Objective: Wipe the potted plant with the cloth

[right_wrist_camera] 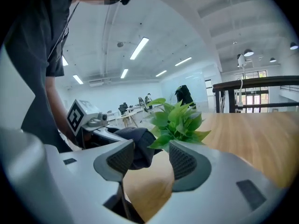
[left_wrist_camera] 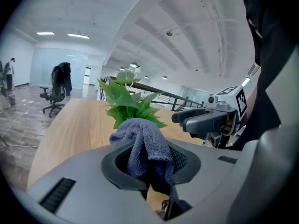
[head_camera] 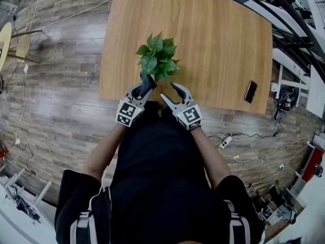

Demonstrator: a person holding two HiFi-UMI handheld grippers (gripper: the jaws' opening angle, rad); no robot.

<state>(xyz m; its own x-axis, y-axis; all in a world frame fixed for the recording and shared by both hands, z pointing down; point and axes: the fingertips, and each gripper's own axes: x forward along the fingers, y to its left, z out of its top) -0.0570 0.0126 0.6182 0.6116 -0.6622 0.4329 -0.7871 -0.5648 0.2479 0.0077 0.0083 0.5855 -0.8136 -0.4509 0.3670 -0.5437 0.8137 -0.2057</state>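
A small leafy green potted plant [head_camera: 157, 58] stands near the front edge of the wooden table [head_camera: 218, 44]; its pot is hidden under the leaves. My left gripper [head_camera: 144, 84] is shut on a dark blue-grey cloth [head_camera: 148, 81], held right at the plant's near side. In the left gripper view the cloth [left_wrist_camera: 142, 141] bunches up between the jaws with the plant [left_wrist_camera: 126, 101] just behind it. My right gripper [head_camera: 169, 91] is open and holds nothing, just right of the cloth and below the leaves. The plant [right_wrist_camera: 180, 120] and cloth [right_wrist_camera: 135, 141] show beyond its jaws.
A dark phone [head_camera: 250, 91] lies near the table's right front corner. Cables and a power strip [head_camera: 226, 142] run over the wood floor to the right. An office chair [left_wrist_camera: 58, 85] stands far off beyond the table. The person's body is close against the table's front edge.
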